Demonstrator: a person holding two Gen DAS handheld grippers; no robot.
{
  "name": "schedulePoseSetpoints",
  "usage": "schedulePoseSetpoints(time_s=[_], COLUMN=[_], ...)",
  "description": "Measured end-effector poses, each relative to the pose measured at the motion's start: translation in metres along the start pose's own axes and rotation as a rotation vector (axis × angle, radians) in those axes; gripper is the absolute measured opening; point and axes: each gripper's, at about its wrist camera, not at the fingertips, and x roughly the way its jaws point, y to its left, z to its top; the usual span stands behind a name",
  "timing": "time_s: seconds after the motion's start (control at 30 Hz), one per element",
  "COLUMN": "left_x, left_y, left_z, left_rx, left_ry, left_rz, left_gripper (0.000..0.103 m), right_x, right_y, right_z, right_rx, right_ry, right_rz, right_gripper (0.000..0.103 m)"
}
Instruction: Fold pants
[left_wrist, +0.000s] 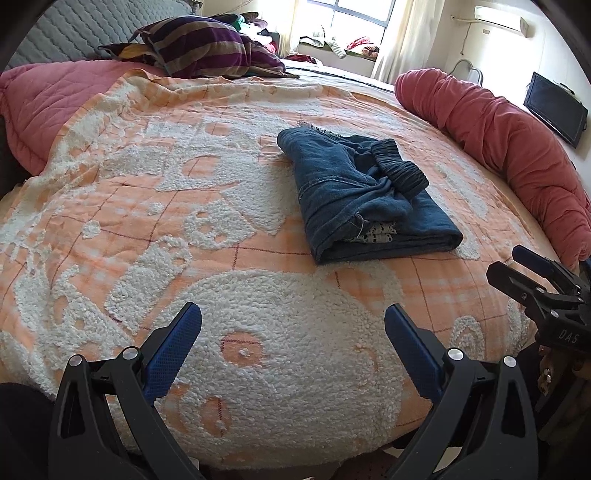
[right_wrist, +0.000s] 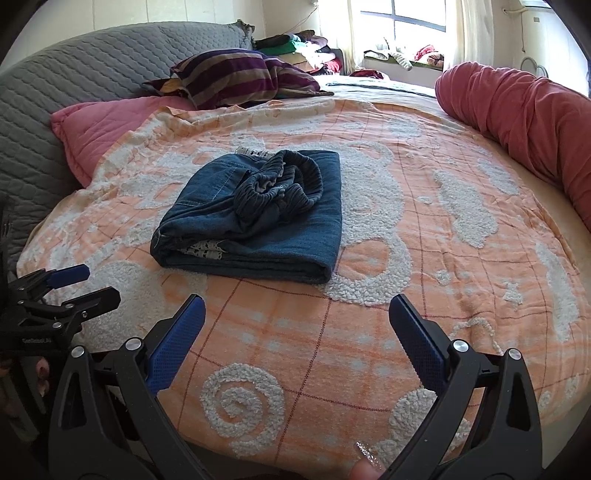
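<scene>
Though folded into a compact dark-blue denim pants bundle (left_wrist: 365, 199) mid orange-and-white fleecy blanket (left_wrist: 184, 221), elastic waistband bunched on top — looks near done. Left gripper (left_wrist: 293, 354) & right gripper (right_wrist: 297, 345): both spread apart, holding nothing, well short of bundle. Next prob: tuck waistband flat — or finish.

Black plastic tongs (left_wrist: 293, 341), blue textured pads (left_wrist: 173, 354), silver pivot screws, white lettering, glittery fingernail (right_wrist: 364, 452)
</scene>
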Motion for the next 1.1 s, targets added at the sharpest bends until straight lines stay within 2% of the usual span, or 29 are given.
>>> schedulePoseSetpoints(time_s=[1.1], left_x=[-0.0059], left_y=[-0.0017], left_z=[0.0021], left_rx=[0.006], left_ry=[-0.019], left_rz=[0.011], left_gripper=[0.099], right_x=[0.0001], right_y=[-0.0009], right_z=[0.0009], right_rx=[-0.002], right_ry=[-0.006], right_rz=[-0.02], right_gripper=[0.094])
